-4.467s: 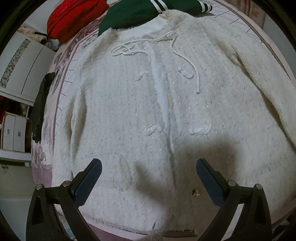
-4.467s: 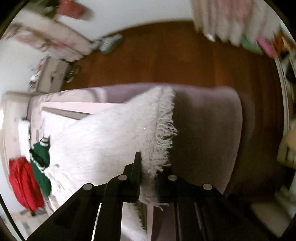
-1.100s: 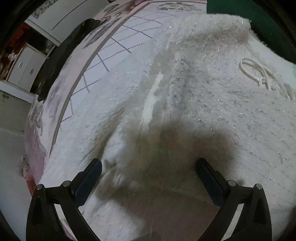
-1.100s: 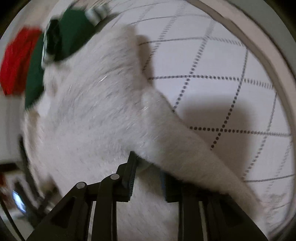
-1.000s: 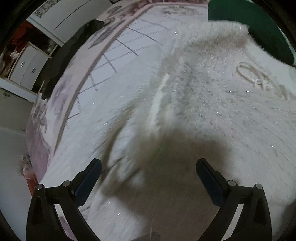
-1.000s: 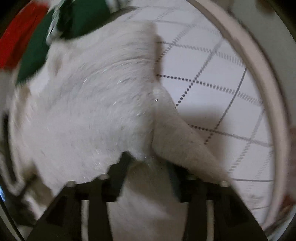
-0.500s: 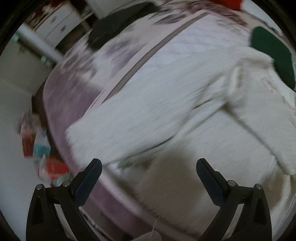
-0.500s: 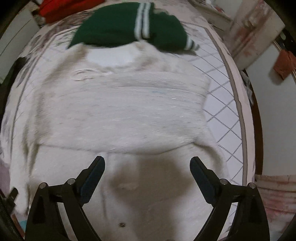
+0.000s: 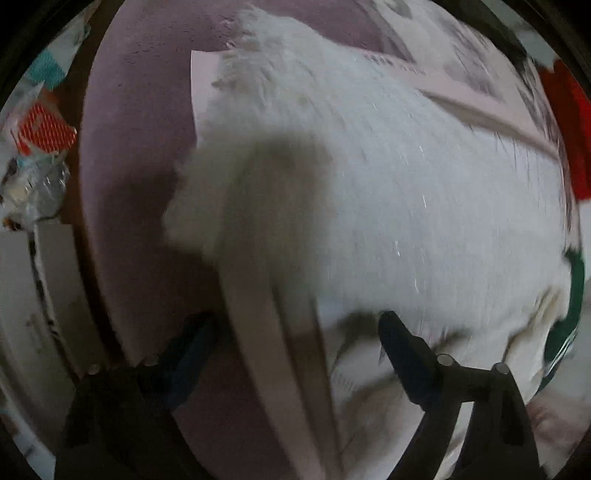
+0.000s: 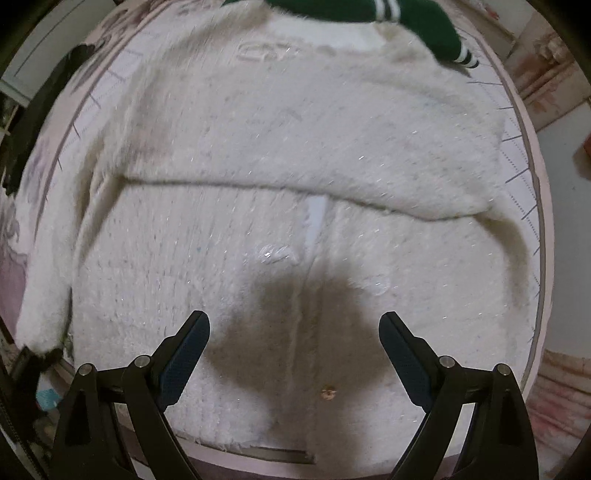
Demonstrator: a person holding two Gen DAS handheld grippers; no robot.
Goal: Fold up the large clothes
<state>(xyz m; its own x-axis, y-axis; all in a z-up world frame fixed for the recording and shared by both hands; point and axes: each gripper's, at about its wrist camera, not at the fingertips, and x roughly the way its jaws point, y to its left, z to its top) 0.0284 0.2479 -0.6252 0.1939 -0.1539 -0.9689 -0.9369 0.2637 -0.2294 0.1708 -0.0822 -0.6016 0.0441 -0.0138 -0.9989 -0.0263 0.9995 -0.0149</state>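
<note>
A white fluffy cardigan (image 10: pixel 295 155) lies front-up on the bed. One sleeve (image 10: pixel 295 184) is folded straight across its chest. My right gripper (image 10: pixel 295 350) hangs open above the cardigan's lower front, touching nothing. The other sleeve runs down the garment's left side, and its cuff (image 10: pixel 37 325) reaches the bed's edge. In the blurred left wrist view, that cuff (image 9: pixel 192 214) hangs over the edge of the bed (image 9: pixel 129 184). My left gripper (image 9: pixel 295 350) is just below it, jaws wide and closing. Only the bed cover's pale border and some white fabric lie between the fingers (image 9: pixel 402 354), and the pads press on nothing.
A green striped garment (image 10: pixel 351 11) lies beyond the collar, and a red one (image 9: pixel 569 122) lies farther along the bed. Dark clothing (image 10: pixel 37 110) drapes the bed's left edge. Bags and wrappers (image 9: pixel 40 125) litter the floor beside the bed.
My right gripper opened and let go of the sleeve, which now lies across the chest, then drew back. My left gripper swung from the cardigan's shoulder to the bed's edge by the other cuff.
</note>
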